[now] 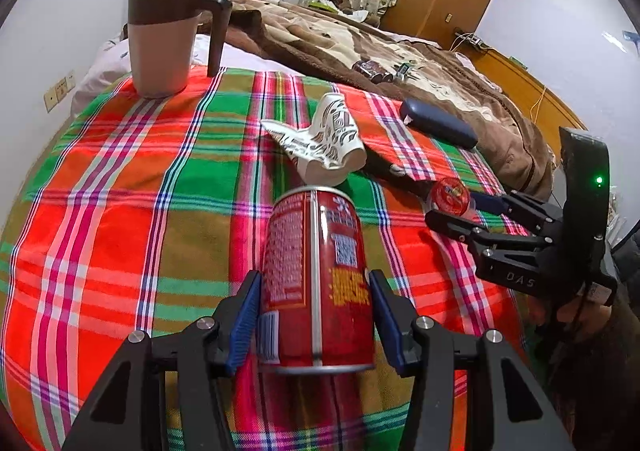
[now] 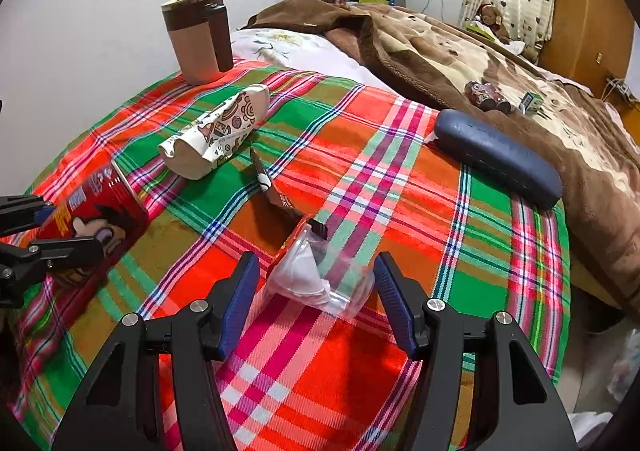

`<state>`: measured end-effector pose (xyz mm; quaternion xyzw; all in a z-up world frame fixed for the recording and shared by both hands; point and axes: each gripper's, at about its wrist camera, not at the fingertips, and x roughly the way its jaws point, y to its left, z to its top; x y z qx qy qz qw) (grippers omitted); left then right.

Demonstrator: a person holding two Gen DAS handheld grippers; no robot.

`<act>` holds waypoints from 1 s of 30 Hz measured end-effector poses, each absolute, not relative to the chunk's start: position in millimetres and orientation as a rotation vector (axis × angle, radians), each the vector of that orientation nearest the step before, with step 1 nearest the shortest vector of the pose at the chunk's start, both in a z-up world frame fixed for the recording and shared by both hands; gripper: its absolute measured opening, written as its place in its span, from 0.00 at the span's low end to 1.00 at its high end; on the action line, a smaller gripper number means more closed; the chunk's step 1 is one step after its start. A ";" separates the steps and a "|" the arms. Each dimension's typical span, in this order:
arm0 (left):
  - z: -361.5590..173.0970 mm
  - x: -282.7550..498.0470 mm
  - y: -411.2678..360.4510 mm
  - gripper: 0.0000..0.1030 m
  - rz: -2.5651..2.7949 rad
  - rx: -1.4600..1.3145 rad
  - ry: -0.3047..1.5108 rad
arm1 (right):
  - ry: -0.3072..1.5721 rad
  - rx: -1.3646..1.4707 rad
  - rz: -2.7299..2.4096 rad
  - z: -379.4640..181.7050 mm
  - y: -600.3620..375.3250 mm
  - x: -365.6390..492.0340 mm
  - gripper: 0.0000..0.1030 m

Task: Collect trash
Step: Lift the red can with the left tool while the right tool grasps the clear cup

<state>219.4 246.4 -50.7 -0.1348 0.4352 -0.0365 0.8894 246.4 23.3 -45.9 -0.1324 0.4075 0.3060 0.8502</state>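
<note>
1. Our left gripper [image 1: 314, 315] clenches the red can [image 1: 316, 275], lifting it off the plaid cloth [image 1: 120, 211].
2. Our right gripper [image 2: 316, 303] stands released, straddling a clear plastic cup [image 2: 320, 283] nearby, ready to grasp.

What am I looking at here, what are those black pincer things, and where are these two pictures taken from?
There is no robot here. A person holds a hand tool in each hand, and each tool ends in a two-finger claw with blue pads. A wide-angle camera sits on each tool and looks forward along its fingers, so one picture comes from the left tool and the other from the right.

The left claw grips a red can. The right claw is open around a crumpled clear cup, and does not seem to squeeze it.

On the plaid cloth there are also a lidded mug, a crushed paper cup, a dark wrapper and a blue case.
</note>
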 end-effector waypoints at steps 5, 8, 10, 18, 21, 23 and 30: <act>-53.2 222.6 245.7 0.51 -0.081 -0.286 0.909 | 0.885 -0.225 0.641 -48.6 18.4 246.9 0.51; -54.9 222.6 247.2 0.51 -0.080 -0.298 0.907 | 0.890 -0.203 0.639 -49.3 15.5 247.1 0.51; -54.7 221.8 248.0 0.51 -0.079 -0.301 0.901 | 0.884 -0.191 0.629 -48.3 13.9 245.2 0.51; -50.3 214.3 243.0 0.51 -0.083 -0.302 0.881 | 0.876 -0.127 0.628 -43.7 5.2 241.0 0.51; -45.8 209.3 239.8 0.51 -0.085 -0.303 0.872 | 0.869 -0.106 0.627 -40.0 1.1 235.4 0.51; -41.4 205.1 236.9 0.51 -0.085 -0.299 0.864 | 0.863 -0.094 0.627 -37.1 -2.7 232.8 0.51; -21.1 193.3 216.9 0.51 -0.102 -0.268 0.839 | 0.840 -0.027 0.614 -21.4 -22.4 216.8 0.51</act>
